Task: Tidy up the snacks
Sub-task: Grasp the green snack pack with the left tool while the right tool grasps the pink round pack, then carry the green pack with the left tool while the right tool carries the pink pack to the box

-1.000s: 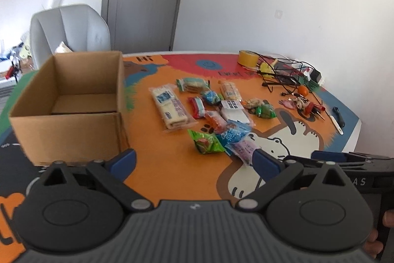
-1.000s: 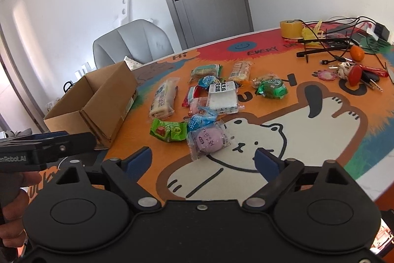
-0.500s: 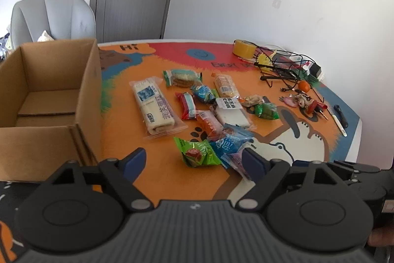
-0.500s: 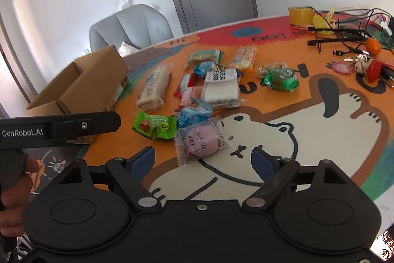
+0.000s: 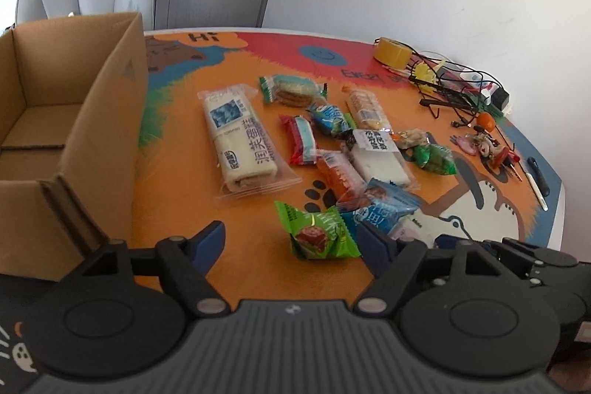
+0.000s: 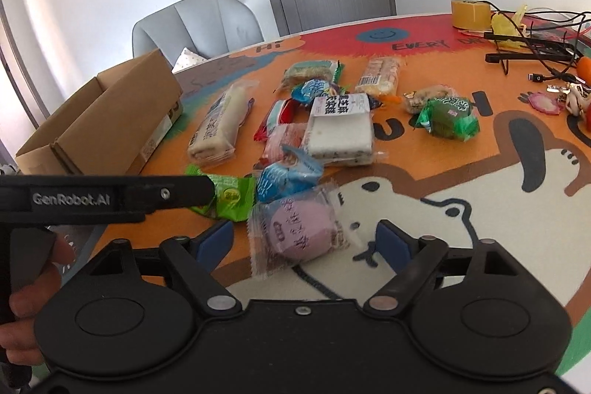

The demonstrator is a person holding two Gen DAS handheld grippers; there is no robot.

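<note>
Two hand-held grippers closing in on snacks scattered over the desk (image 5: pixel 236 268).

The left hand-held gripper (image 5: pixel 291 239) is closing, pads apart around the green packet (image 5: pixel 317 235); the right hand-held gripper (image 6: pixel 304 240) is closing, pads not yet touching the pink bun packet (image 6: pixel 299 228); the cardboard box (image 5: pixel 92 143) is sitting nearby.

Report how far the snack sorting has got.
Nothing is done: the cardboard box looks empty where its inside shows, and all the snacks lie on the table. Nothing is gripped yet: the left gripper is closing around the green packet, the right gripper around the pink bun, pads not yet pressing. Every packet is left.
</note>
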